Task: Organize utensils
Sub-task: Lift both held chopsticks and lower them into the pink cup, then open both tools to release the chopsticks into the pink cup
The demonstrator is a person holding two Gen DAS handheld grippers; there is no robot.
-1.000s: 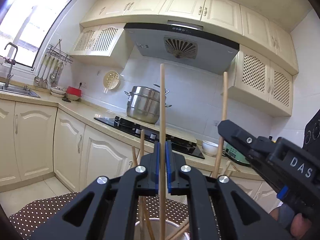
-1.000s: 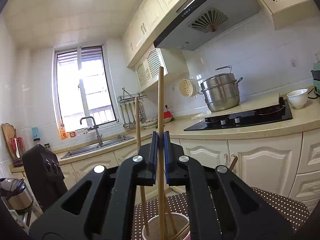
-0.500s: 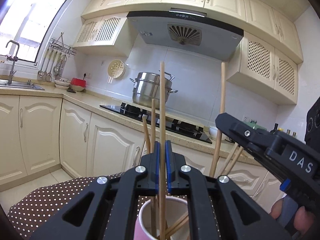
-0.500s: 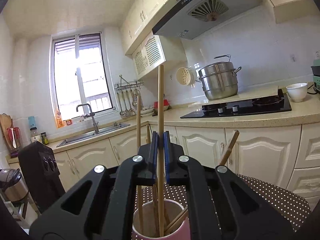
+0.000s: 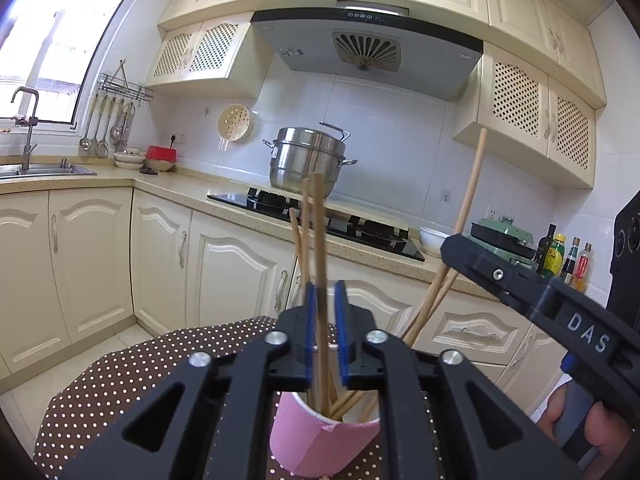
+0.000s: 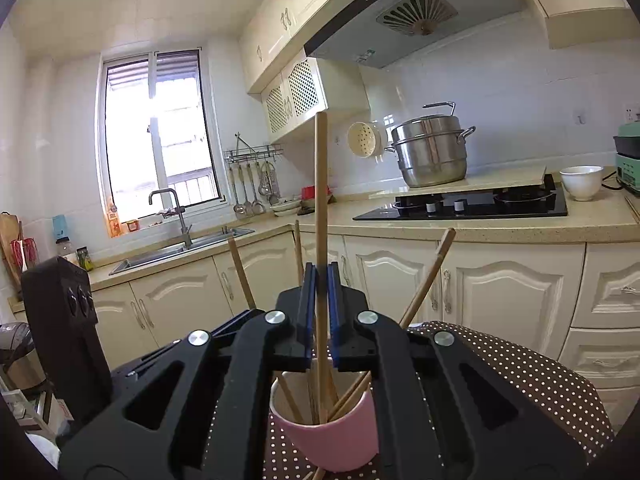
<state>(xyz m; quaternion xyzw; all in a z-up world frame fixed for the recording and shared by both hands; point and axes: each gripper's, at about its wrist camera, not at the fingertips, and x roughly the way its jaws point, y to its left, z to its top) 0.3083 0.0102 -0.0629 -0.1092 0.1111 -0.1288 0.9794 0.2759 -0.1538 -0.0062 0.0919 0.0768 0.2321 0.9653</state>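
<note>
Matt pale wood for the chopsticks point(image 6: 321, 200), standing in a smooth pink cup point(image 6: 332, 436) with a white inside. Brown cloth with white dots point(image 6: 520, 368) underneath. Matt black plastic on the tongs point(image 6: 320, 320), with shiny metal screws and blue pads.

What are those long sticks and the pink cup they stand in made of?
The sticks look like bare wood or bamboo: matte tan with faint grain. The pink cup has a thin white rim and a seam up its side, so probably paper, though thin plastic is possible.
</note>
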